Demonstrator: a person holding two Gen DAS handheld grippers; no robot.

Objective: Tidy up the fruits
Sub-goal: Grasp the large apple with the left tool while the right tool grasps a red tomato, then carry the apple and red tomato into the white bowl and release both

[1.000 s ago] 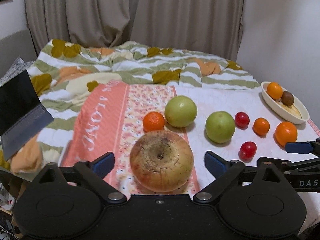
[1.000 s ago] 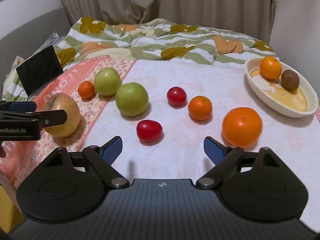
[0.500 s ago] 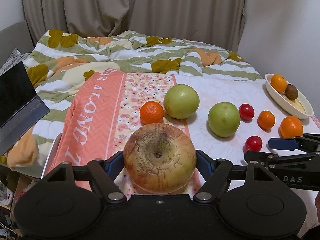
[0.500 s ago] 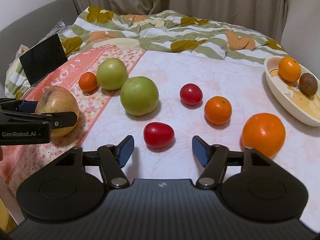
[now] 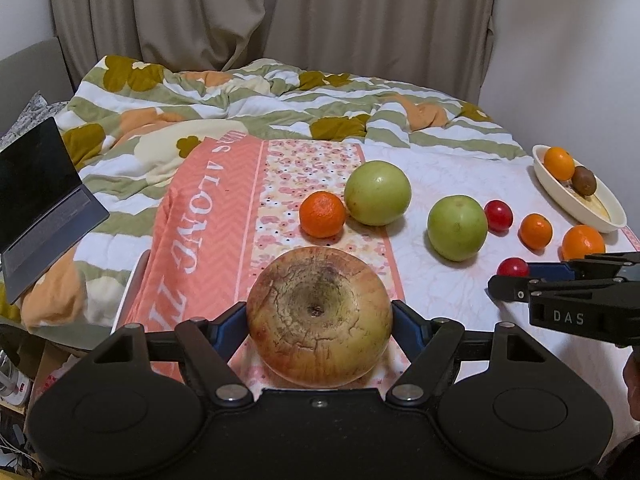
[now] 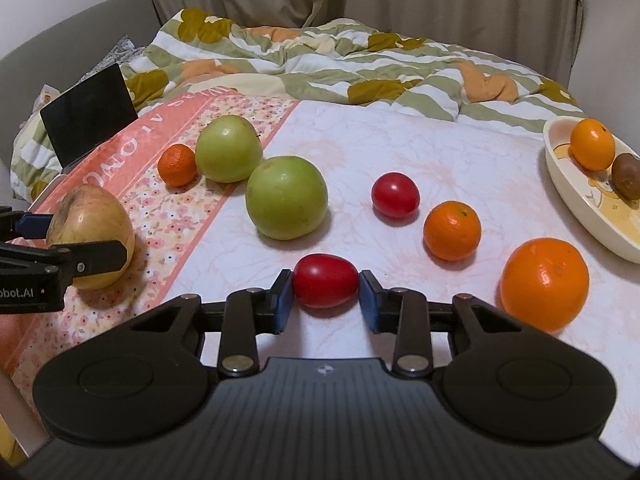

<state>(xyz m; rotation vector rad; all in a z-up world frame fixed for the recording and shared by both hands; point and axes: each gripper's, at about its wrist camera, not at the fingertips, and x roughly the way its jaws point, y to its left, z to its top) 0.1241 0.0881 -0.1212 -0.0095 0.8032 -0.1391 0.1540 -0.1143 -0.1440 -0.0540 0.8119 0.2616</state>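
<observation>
My left gripper [image 5: 319, 322] is shut on a large yellow-brown apple [image 5: 319, 316], which rests on the pink cloth; it also shows in the right wrist view [image 6: 91, 236]. My right gripper [image 6: 325, 300] has its blue pads touching both sides of a red tomato [image 6: 325, 285] on the white sheet. Two green apples [image 6: 286, 202] [image 6: 228, 148], a small mandarin [image 6: 177, 164], another tomato [image 6: 395, 195], a mandarin [image 6: 452, 230] and a big orange [image 6: 544, 283] lie around. A white bowl [image 6: 576, 196] at the right holds an orange [image 6: 592, 143] and a kiwi [image 6: 627, 175].
A crumpled striped quilt [image 6: 340, 60] lies behind the fruit. A dark tablet [image 6: 90, 114] stands at the left edge. Curtains and a wall close the back. The pink patterned cloth [image 5: 208, 224] covers the left part of the surface.
Both grippers moved forward and closed. The left one closed onto the big apple. The right one came down around the near red tomato and closed on it.
</observation>
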